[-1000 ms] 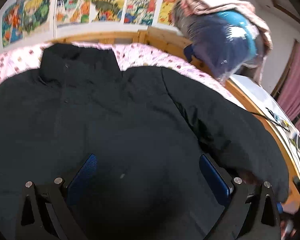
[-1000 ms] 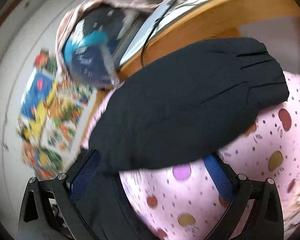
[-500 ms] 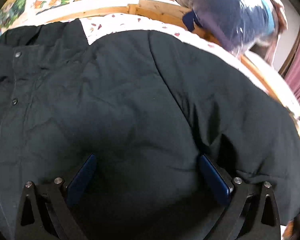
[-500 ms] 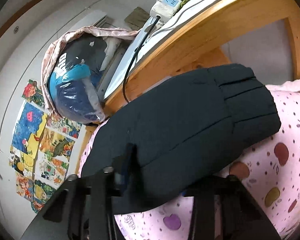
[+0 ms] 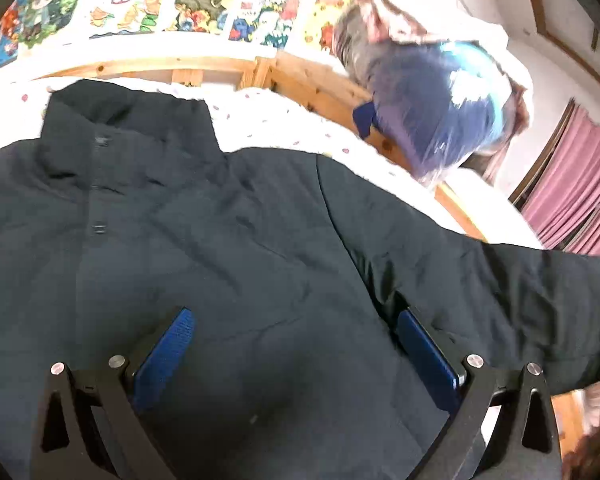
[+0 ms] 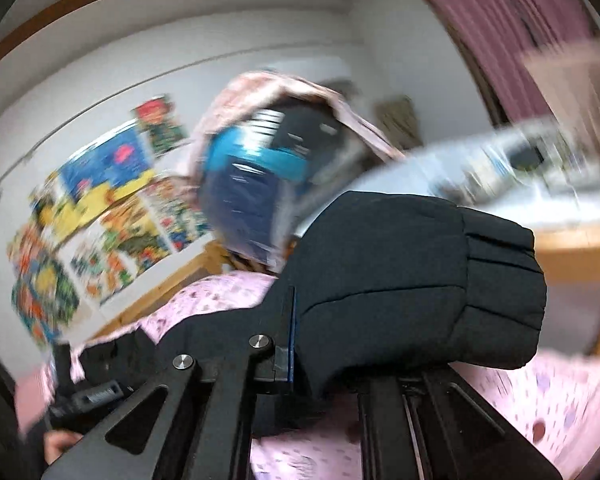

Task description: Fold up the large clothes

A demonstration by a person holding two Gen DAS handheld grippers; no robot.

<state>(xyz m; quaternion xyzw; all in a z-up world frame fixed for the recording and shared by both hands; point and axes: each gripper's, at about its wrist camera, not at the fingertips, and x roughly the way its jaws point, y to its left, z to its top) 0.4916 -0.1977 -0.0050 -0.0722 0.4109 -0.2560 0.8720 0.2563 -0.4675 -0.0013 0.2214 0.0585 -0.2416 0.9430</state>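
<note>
On a pink bed (image 5: 284, 120), the right gripper (image 6: 324, 364) has just closed, pinching the coat (image 5: 220, 240) sleeve (image 6: 412, 280) and raising it to fold; left gripper (image 5: 296, 344) spread.

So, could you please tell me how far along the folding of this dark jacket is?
Early. Done: the jacket lies spread front-up on the pink dotted bedsheet, collar toward the posters. In hand: the right tool is shut on the sleeve, cuff hanging free; its jaws have just closed. The left tool is open over the jacket's body. Left: no fold is made yet; both sleeves and the body remain.
</note>
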